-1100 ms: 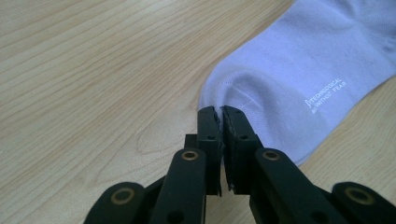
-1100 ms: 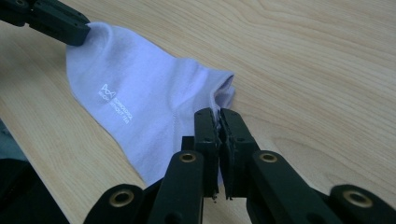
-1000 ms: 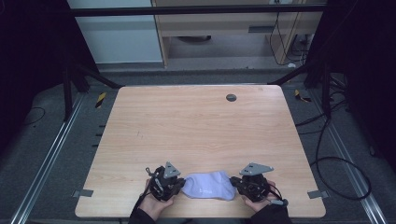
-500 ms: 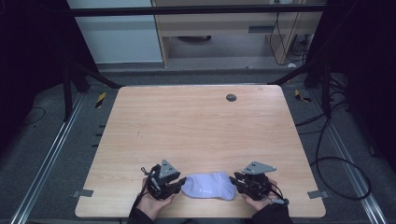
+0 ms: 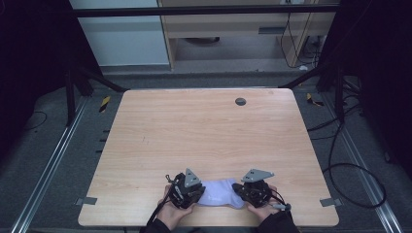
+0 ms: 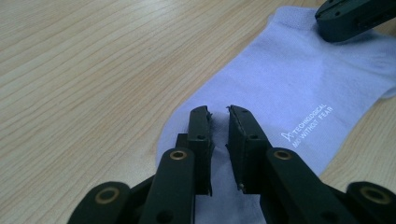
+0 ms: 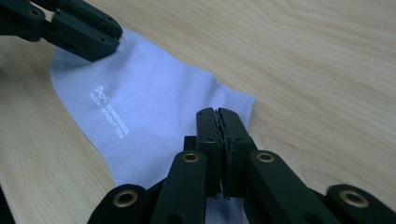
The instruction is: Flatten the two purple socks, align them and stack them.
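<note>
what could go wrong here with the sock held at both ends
The left gripper has just been closing, but a gap remains between its jaws, with only a small pinch of the sock there, so that end could slip out. The right gripper is shut on the other end; pulling apart may drag the sock off the near table edge.

Left gripper (image 6: 219,112) jaws, slightly parted, just closing over the pale sock (image 6: 299,88); right gripper (image 6: 355,18) at one o'clock.

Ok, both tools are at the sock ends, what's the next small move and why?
Probably finish closing the left tool: its jaws, just closing, stand slightly apart over the sock toe, while the right tool looks shut at the other end. Then lift both together.
</note>
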A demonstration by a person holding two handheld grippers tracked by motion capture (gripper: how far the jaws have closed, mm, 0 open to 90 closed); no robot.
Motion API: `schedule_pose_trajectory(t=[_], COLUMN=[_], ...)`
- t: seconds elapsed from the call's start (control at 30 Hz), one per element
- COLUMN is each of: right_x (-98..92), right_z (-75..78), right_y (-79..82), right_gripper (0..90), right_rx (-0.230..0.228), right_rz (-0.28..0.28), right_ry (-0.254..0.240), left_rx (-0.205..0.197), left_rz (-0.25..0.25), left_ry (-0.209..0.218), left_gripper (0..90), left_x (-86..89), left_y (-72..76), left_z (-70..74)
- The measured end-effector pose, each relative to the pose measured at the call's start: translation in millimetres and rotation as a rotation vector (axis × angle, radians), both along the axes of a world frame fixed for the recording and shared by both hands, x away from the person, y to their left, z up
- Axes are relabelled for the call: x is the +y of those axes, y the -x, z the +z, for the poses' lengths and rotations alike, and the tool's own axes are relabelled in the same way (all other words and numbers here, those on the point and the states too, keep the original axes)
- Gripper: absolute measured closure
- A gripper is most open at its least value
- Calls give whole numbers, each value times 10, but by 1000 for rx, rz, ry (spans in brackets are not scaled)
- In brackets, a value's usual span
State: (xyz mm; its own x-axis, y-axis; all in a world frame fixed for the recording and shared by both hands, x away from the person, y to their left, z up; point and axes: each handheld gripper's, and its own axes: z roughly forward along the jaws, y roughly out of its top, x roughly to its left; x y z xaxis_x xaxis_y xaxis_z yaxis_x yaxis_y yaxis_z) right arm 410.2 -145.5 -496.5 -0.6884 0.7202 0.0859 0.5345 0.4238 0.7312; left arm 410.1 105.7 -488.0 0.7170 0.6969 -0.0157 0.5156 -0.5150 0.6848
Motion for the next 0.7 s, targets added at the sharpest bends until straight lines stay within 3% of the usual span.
schedule_pose_trajectory(t=[0.17, 0.3, 0.33, 0.4, 0.47, 0.5, 0.53, 0.7], right_x=[-9, -61, -146, -178, -338, -338, -395, -669], right_z=[1, 52, 98, 113, 156, 156, 161, 142], right_y=[4, 7, -9, -16, -55, -55, -70, -136], right_gripper=[871, 841, 817, 802, 744, 744, 718, 508], right_rx=[6, -13, -31, -38, -67, -67, -76, -132], right_rz=[0, -4, -32, -49, -107, -107, -130, -252], right_ry=[-18, -39, -68, -75, -102, -102, -107, -113], left_rx=[0, -32, -48, -56, -90, -90, -99, -115], left_rz=[8, 20, 31, 37, 66, 66, 80, 162], left_ry=[22, 62, 83, 94, 111, 111, 115, 123], left_gripper=[756, 699, 668, 652, 561, 531, 531, 429], left_x=[37, 125, 187, 226, 372, 372, 430, 756], left_y=[3, 8, -1, -9, -46, -46, -65, -189], left_z=[35, 145, 189, 209, 253, 253, 263, 260])
